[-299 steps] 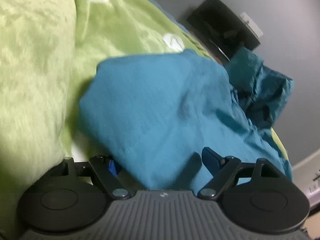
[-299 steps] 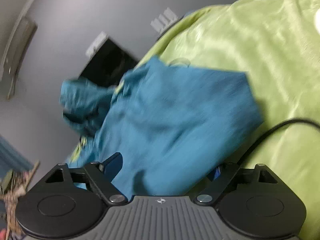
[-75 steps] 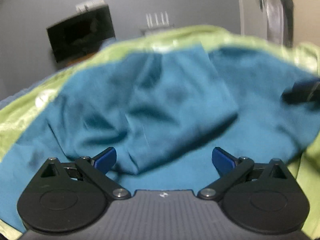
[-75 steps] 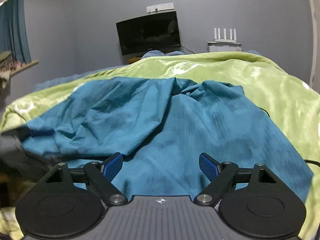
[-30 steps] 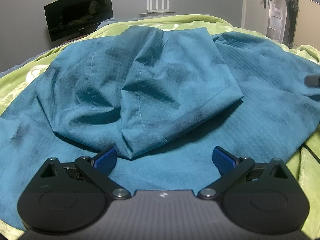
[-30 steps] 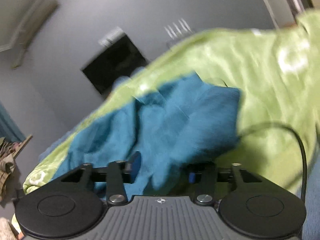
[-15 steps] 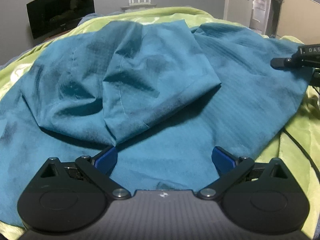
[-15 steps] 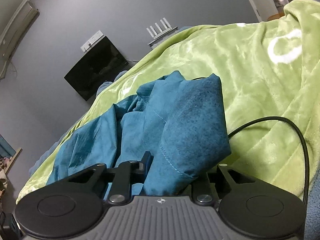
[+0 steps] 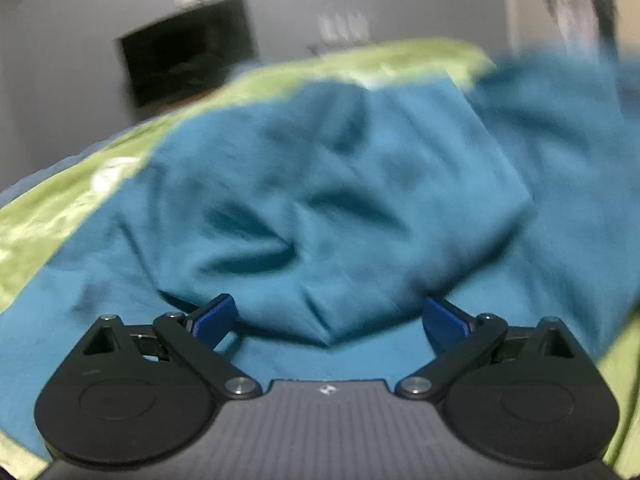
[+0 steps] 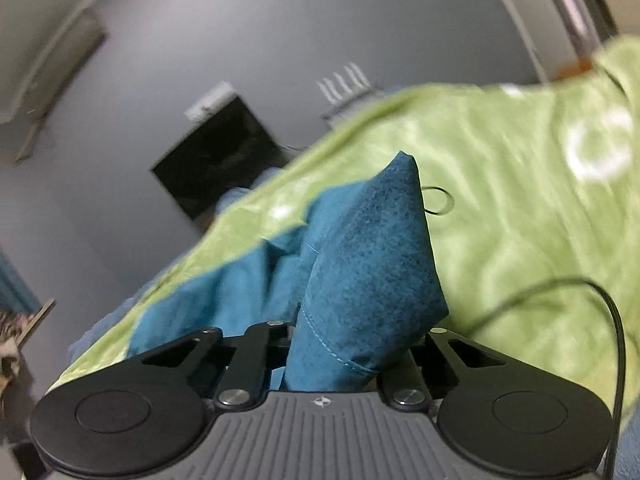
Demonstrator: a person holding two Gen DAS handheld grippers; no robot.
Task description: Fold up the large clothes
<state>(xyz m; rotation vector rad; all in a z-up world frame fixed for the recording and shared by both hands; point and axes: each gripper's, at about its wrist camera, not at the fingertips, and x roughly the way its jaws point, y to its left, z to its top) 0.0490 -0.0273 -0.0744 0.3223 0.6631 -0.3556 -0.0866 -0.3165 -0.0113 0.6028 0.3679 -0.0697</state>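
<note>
A large teal garment (image 9: 328,184) lies spread on a green blanket (image 9: 52,208), with a folded flap bunched in its middle. My left gripper (image 9: 330,316) is open, its blue fingertips (image 9: 212,316) wide apart just above the flap's near corner, holding nothing. In the right wrist view my right gripper (image 10: 352,348) is shut on an edge of the teal garment (image 10: 368,272), which rises in a peak between the jaws; the fingertips are hidden by the cloth. The left wrist view is blurred.
The green blanket (image 10: 520,208) covers the bed to the right of the garment. A black cable (image 10: 592,292) runs over it at the right. A dark TV (image 10: 220,156) hangs on the grey wall beyond, with a white router (image 10: 344,80) beside it.
My right gripper has lifted the pinched garment edge higher, tilting its view. My left gripper has moved in closer over the folded flap, still open.
</note>
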